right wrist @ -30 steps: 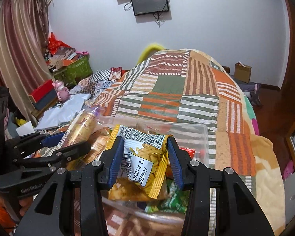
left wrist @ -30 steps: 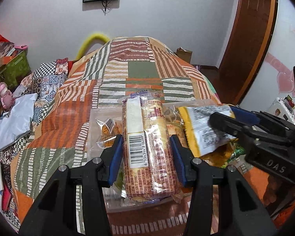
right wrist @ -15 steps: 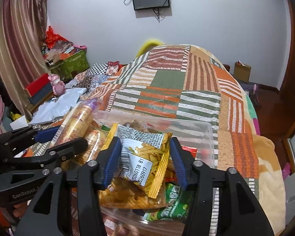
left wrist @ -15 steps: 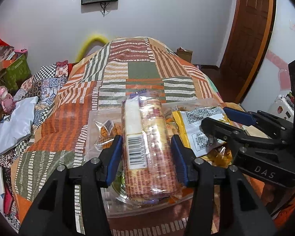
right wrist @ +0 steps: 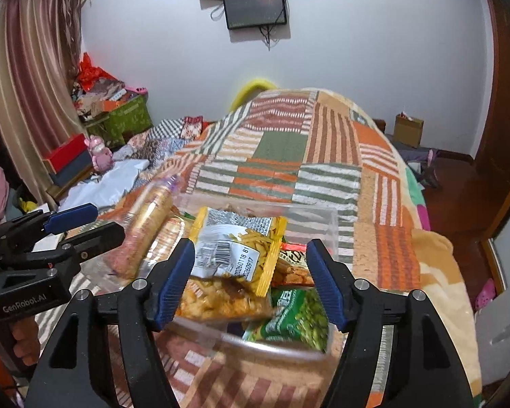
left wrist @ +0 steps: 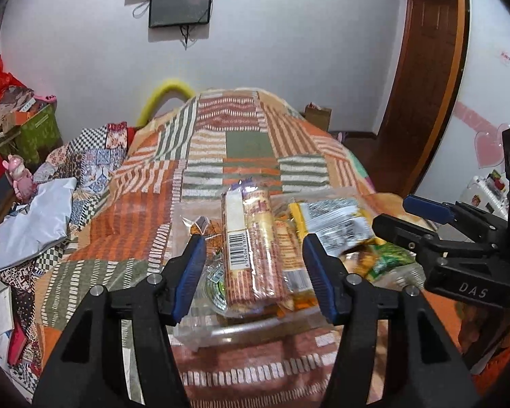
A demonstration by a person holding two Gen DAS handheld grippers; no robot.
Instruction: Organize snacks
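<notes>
The left gripper (left wrist: 255, 272) is opening, its pads clear of the biscuit roll (left wrist: 253, 244) lying between them in the clear container (left wrist: 221, 331) near the bed's near edge. The right gripper (right wrist: 250, 280) is likewise opening around the yellow snack packet (right wrist: 238, 248), no pad pressing it. The roll looks light, stiff and brittle, best gripped across its middle; the packet is soft, crinkly and slippery, likely safest held by a sealed edge.
</notes>
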